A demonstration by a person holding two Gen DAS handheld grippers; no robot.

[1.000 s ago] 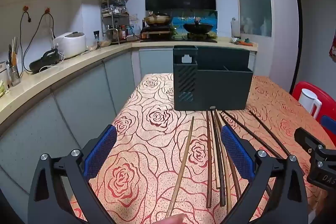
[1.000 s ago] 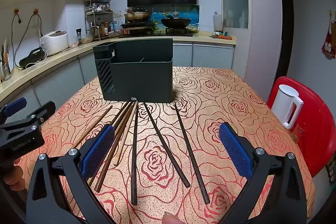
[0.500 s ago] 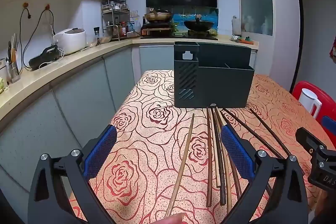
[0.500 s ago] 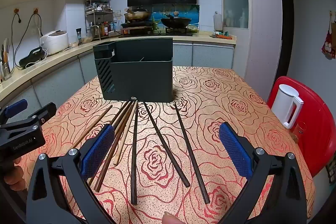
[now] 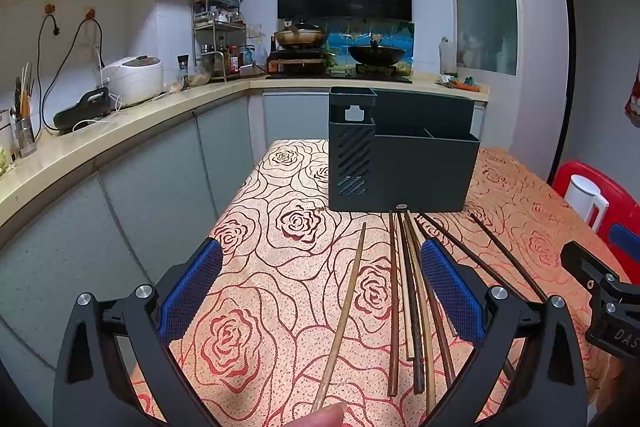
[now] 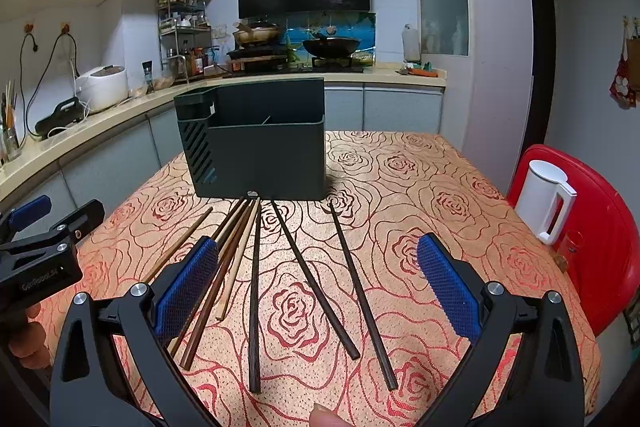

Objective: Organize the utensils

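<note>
Several wooden chopsticks lie fanned out on the rose-patterned tablecloth in front of a dark green utensil holder (image 5: 404, 163), also in the right wrist view (image 6: 256, 151). A light brown chopstick (image 5: 344, 311) lies alone on the left. A bundle of brown ones (image 5: 412, 303) lies beside it. Three dark chopsticks (image 6: 312, 283) lie spread to the right. My left gripper (image 5: 320, 291) is open and empty above the near ends. My right gripper (image 6: 316, 279) is open and empty above the dark chopsticks. Each gripper shows at the edge of the other's view.
A white kettle (image 6: 544, 203) stands on a red chair (image 6: 596, 227) to the right of the table. A kitchen counter (image 5: 120, 131) with a rice cooker (image 5: 132, 79) runs along the left. A stove with pans (image 5: 340, 55) is at the back.
My left gripper has drifted slightly back and up, so the holder looks a little lower. The right gripper and the chopsticks have stayed where they were.
</note>
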